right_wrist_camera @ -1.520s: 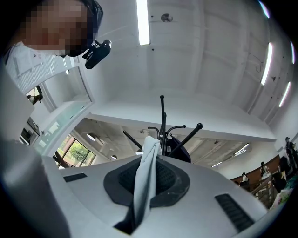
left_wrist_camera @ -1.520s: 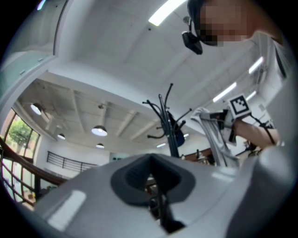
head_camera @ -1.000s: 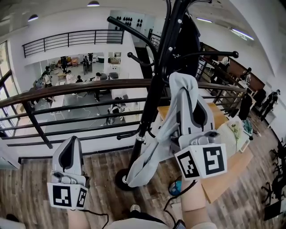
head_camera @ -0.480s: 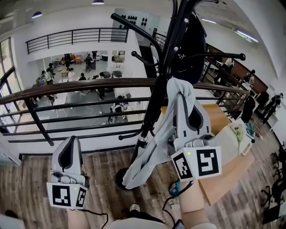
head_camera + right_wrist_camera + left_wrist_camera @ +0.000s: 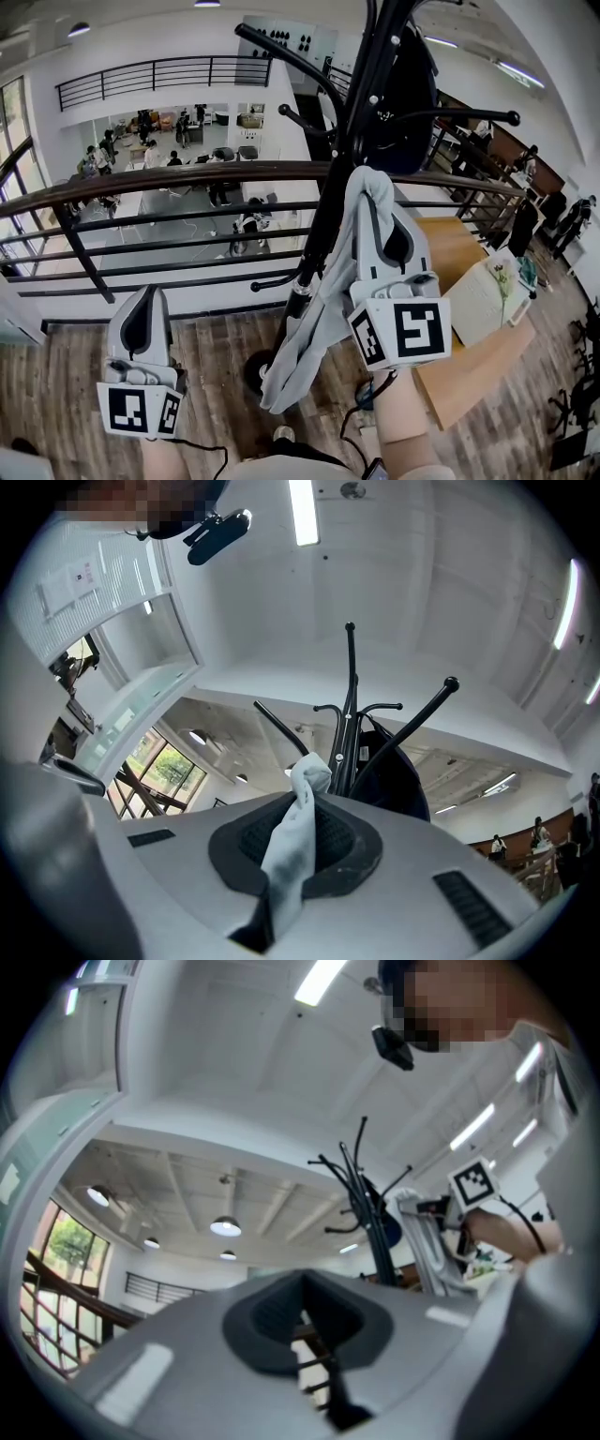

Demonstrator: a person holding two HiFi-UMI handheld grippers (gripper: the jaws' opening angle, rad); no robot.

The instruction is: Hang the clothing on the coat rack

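Right gripper (image 5: 281, 878) jaws clamped on a light grey garment (image 5: 302, 794); the cloth runs up through the dark pads and a bunched knot of it pokes out past the tips. In the head view the rest of the garment hangs down in a long fold from the jaws toward the floor, left of the gripper body and in front of the lower pole, loose end just above the round base (image 5: 255, 371). Cannot tell if cloth touches the pole. Garment is on no hook, held only by the right gripper.

Right gripper is raised, tips pointing up, just right of the black coat rack (image 5: 349, 131) pole and below its curved arms. A dark item (image 5: 405, 89) hangs from the upper part of the rack, on its right side.

Left gripper (image 5: 307, 1340) jaws together, only a thin slit between the pads, nothing held. It sits low at the person's left, well apart from rack and garment, tips up.

Behind the rack a brown-topped railing (image 5: 187, 175) crosses the view, with an open hall and people below. Wood plank floor (image 5: 211, 375) underfoot, wooden table (image 5: 469, 380) at right with an open book (image 5: 483, 298) on it
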